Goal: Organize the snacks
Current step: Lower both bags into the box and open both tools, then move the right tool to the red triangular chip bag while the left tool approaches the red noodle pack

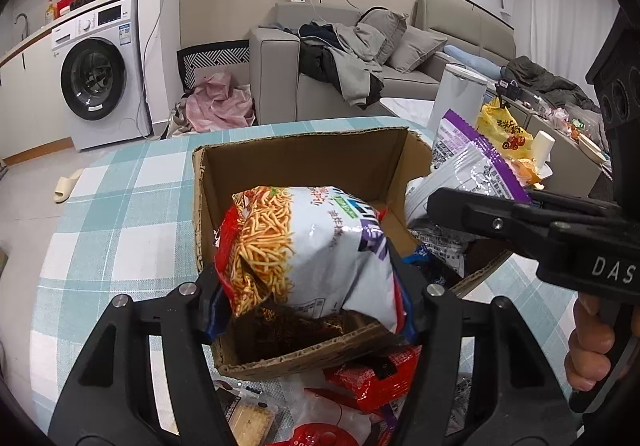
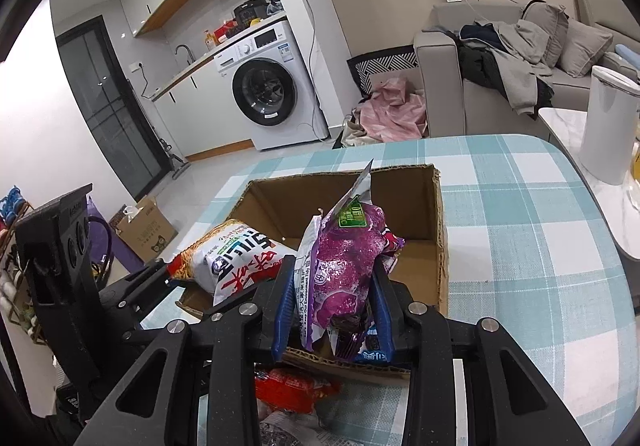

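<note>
An open cardboard box (image 1: 296,144) (image 2: 404,182) stands on the plaid table. My left gripper (image 1: 310,302) is shut on a white and red bag of crispy sticks (image 1: 316,242), which hangs over the box's near left part. In the right wrist view that bag (image 2: 236,258) and the left gripper (image 2: 138,288) show at the left. My right gripper (image 2: 332,310) is shut on a purple snack bag (image 2: 348,270) held upright over the box's near edge. The left wrist view shows this right gripper (image 1: 432,206) and the silver-purple back of its bag (image 1: 472,162) at the box's right side.
Red packets (image 1: 372,374) (image 2: 292,386) and other snacks lie on the teal checked cloth (image 1: 120,214) in front of the box. A blue packet (image 2: 370,356) lies in the box's near corner. A white bin (image 2: 608,118) and a yellow bag (image 1: 504,130) stand to the right.
</note>
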`<state>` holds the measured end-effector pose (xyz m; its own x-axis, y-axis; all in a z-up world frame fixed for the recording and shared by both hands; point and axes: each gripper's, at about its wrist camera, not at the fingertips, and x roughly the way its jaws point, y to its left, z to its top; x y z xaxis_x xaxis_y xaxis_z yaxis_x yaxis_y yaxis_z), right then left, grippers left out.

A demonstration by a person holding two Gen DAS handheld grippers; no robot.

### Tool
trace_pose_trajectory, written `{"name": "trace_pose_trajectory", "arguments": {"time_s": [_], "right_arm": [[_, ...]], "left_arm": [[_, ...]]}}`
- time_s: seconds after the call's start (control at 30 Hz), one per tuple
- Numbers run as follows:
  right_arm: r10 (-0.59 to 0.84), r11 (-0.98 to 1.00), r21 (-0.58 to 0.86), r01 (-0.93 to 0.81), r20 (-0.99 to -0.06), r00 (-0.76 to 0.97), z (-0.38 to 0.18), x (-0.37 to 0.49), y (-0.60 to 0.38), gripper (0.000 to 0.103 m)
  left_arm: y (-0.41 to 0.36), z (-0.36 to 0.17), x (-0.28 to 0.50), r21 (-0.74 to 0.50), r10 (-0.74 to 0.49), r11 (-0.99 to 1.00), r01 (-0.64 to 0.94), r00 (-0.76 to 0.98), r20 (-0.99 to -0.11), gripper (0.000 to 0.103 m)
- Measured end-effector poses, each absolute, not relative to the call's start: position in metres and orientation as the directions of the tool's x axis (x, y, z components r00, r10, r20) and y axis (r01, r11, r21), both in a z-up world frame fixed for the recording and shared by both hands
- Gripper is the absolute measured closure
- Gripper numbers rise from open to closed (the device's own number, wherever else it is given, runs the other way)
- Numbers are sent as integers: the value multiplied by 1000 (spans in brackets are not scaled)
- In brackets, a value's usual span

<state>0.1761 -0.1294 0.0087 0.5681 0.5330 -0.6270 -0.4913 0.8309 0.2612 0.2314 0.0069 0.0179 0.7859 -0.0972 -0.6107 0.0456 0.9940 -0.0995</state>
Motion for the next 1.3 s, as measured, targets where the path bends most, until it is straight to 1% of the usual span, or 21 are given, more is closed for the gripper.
{"name": "trace_pose_trajectory", "arguments": {"time_s": [0.17, 0.2, 0.23, 0.27, 0.3, 0.33, 0.4, 0.43, 0.47, 0.5, 0.53, 0.57, 0.6, 0.7, 0.93, 1.1, 1.3], "right_arm": [[513, 839, 211, -502, -617, 597, 12, 169, -128, 65], [513, 838, 208, -504, -615, 599, 13, 167, -129, 63], [514, 837, 203, -508, -609, 604, 15, 165, -130, 58], [515, 837, 200, -509, -602, 610, 18, 163, -132, 56], [514, 838, 195, -510, -598, 616, 19, 162, -134, 56], [511, 839, 191, -509, -595, 620, 21, 160, -135, 54], [506, 843, 182, -507, -588, 631, 25, 157, -139, 48], [506, 844, 181, -506, -582, 636, 26, 155, -142, 37], [508, 844, 182, -505, -577, 640, 28, 153, -145, 24], [511, 843, 185, -505, -570, 644, 29, 150, -148, 18], [512, 843, 187, -504, -563, 649, 31, 147, -152, 10], [509, 846, 185, -500, -560, 654, 32, 144, -155, 5], [503, 849, 182, -496, -562, 656, 33, 141, -156, 3], [487, 858, 178, -483, -583, 651, 33, 135, -161, 2], [462, 876, 188, -445, -591, 661, 33, 123, -177, 1], [459, 879, 192, -436, -586, 668, 32, 110, -189, 1], [445, 883, 174, -436, -606, 660, 24, 91, -201, 1]], "left_arm": [[8, 19, 230, -114, -107, 992, 45, 776, -622, 41], [9, 20, 229, -116, -108, 992, 45, 775, -622, 38], [9, 21, 227, -121, -115, 991, 50, 776, -621, 33], [9, 23, 225, -122, -118, 991, 54, 779, -616, 30], [9, 25, 221, -117, -113, 992, 53, 787, -606, 24], [9, 28, 217, -109, -108, 993, 52, 795, -598, 21], [9, 34, 209, -104, -107, 993, 57, 804, -585, 19], [10, 37, 206, -104, -106, 993, 55, 806, -582, 16], [10, 39, 202, -105, -102, 993, 51, 809, -579, 14], [11, 41, 198, -105, -98, 993, 45, 811, -576, 11], [12, 43, 194, -106, -95, 993, 41, 814, -573, 4], [12, 46, 189, -108, -93, 993, 38, 819, -567, 1], [14, 49, 184, -110, -92, 993, 36, 825, -557, 1], [14, 57, 169, -102, -84, 994, 34, 835, -544, 1], [18, 66, 134, -104, -84, 994, 33, 846, -527, 1], [17, 67, 114, -94, -72, 995, 26, 848, -525, 1], [13, 63, 91, -82, -69, 996, 30, 845, -530, 1]]}}
